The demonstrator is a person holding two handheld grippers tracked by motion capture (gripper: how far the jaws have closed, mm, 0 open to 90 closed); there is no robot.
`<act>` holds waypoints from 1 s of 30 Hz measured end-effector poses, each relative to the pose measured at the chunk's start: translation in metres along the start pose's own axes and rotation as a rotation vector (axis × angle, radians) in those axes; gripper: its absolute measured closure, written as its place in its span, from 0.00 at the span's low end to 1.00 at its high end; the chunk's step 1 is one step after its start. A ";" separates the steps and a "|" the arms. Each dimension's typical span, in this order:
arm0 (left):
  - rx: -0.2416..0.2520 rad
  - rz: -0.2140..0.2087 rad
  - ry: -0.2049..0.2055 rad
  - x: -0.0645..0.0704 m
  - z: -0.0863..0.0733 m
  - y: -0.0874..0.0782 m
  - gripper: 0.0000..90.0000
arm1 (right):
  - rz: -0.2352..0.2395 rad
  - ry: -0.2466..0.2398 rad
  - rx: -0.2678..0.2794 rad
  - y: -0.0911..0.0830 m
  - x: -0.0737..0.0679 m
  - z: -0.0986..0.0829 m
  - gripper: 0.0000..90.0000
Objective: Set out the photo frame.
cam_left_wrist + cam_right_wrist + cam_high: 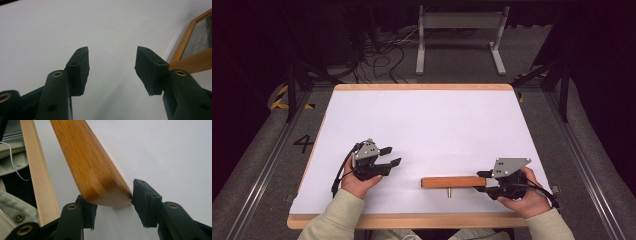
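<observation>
The left gripper [391,156] is resting on the white table [427,125] at about eight o'clock from its centre, with a hand [358,184] wrapping it from behind. Its jaws are standing spread with nothing between them, pointing toward three o'clock. To its right, a wooden block [453,182] is lying flat near the front edge, at about five o'clock from the table's centre, long side running left to right, with a small metal peg [449,192] sticking out of its near side. The right gripper [482,181] is pinching the block's right end, both pads probably touching the wood, though the near one is partly hidden.
</observation>
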State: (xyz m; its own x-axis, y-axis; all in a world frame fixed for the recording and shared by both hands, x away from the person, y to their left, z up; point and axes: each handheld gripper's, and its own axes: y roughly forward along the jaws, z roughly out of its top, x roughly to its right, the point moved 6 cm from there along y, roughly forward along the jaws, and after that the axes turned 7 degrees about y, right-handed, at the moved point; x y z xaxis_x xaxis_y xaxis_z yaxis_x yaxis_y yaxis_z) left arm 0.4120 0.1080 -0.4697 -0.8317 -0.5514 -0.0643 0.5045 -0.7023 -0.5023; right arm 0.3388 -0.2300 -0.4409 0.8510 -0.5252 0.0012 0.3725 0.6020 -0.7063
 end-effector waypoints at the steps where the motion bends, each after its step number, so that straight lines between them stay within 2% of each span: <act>1: 0.010 -0.003 0.007 0.000 0.001 0.000 0.52 | 0.005 0.009 0.000 -0.001 0.000 0.000 0.60; 6: 0.010 0.003 0.006 -0.005 0.000 -0.001 0.52 | -0.009 0.032 -0.026 -0.004 0.002 -0.004 0.58; 7: 0.016 0.012 -0.011 -0.009 0.000 -0.003 0.51 | -0.021 0.042 -0.041 -0.006 0.003 -0.008 0.60; 10: 0.012 0.018 -0.021 -0.012 -0.001 -0.005 0.48 | -0.033 0.056 -0.057 -0.008 0.005 -0.012 0.64; 13: -0.009 0.041 -0.029 -0.014 -0.003 -0.005 0.48 | -0.041 0.063 -0.065 -0.009 0.008 -0.014 0.68; 14: -0.011 0.045 -0.027 -0.013 -0.003 -0.004 0.48 | -0.034 0.060 -0.082 -0.008 0.009 -0.017 0.74; 15: -0.011 0.045 -0.027 -0.013 -0.003 -0.004 0.48 | -0.034 0.060 -0.082 -0.008 0.009 -0.017 0.74; 17: -0.015 0.047 -0.025 -0.013 -0.004 -0.004 0.48 | -0.020 0.055 -0.104 -0.007 0.008 -0.020 0.81; 22: -0.021 0.049 -0.032 -0.013 -0.006 -0.005 0.48 | 0.043 0.044 -0.155 -0.002 0.003 -0.022 0.98; 25: -0.023 0.051 -0.032 -0.014 -0.006 -0.005 0.48 | 0.068 0.035 -0.179 0.003 0.000 -0.023 1.00; 30: -0.028 0.055 -0.029 -0.013 -0.007 -0.005 0.48 | 0.084 0.036 -0.180 0.012 -0.002 -0.024 1.00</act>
State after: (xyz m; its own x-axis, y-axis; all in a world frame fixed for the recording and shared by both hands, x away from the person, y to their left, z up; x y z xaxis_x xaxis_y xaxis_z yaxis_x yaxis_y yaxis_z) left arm 0.4189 0.1217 -0.4722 -0.7955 -0.6022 -0.0674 0.5422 -0.6576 -0.5230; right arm 0.3330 -0.2360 -0.4662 0.8613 -0.5008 -0.0861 0.2261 0.5293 -0.8178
